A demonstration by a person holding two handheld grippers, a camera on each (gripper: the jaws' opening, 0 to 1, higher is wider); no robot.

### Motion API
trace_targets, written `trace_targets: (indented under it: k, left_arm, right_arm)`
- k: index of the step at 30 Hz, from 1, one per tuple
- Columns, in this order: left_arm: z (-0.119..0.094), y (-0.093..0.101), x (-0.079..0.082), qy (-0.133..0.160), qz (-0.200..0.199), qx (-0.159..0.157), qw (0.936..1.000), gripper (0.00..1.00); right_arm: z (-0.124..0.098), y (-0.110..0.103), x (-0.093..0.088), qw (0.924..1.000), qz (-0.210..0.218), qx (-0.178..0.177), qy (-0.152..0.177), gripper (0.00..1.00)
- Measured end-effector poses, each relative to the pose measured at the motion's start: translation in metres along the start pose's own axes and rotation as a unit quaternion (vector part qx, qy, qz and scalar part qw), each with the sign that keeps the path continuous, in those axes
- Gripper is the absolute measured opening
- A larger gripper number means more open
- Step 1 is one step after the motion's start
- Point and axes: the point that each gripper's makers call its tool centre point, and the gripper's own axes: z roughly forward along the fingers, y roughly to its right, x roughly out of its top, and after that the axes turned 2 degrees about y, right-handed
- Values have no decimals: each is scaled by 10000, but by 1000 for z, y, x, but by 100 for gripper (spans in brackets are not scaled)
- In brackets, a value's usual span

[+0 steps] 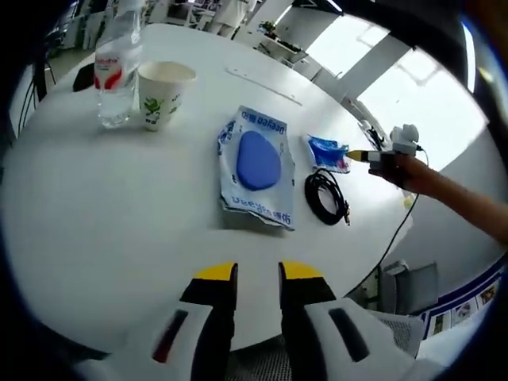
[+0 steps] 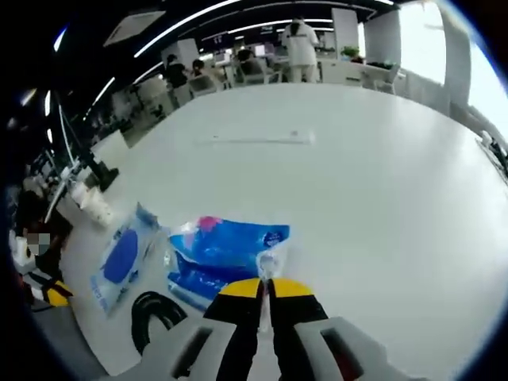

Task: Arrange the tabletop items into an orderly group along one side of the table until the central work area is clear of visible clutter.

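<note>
Bottle [image 1: 117, 67]: upright, far ahead-left of the left hand-held gripper [image 1: 258, 274], touching or just beside the cup [image 1: 163, 94].
Wipes [image 1: 256, 167]: flat on the desk [image 1: 103, 214], straight ahead of that gripper, long axis running away from it.
Cable [image 1: 325, 197]: coiled just right of the wipes.
Left hand-held gripper: jaws slightly apart, holding nothing.
Blue pack [image 2: 226, 254]: corner pinched in the right hand-held gripper [image 2: 264, 284], long axis lying leftward across it.
Progress: early, I judge; bottle and cup paired, the rest mid-desk.
</note>
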Motion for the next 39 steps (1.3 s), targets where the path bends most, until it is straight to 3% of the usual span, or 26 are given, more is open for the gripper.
trace_targets:
  k: [17, 39]
  left_arm:
    - [-6, -6, -3, 187, -289, 171, 9993, 19]
    - [20, 5, 6, 393, -904, 177, 9950, 19]
  right_arm:
    - [9, 9, -10, 9999, -1, -36, -146, 2]
    - [-2, 11, -17, 9998, -71, -42, -193, 8]
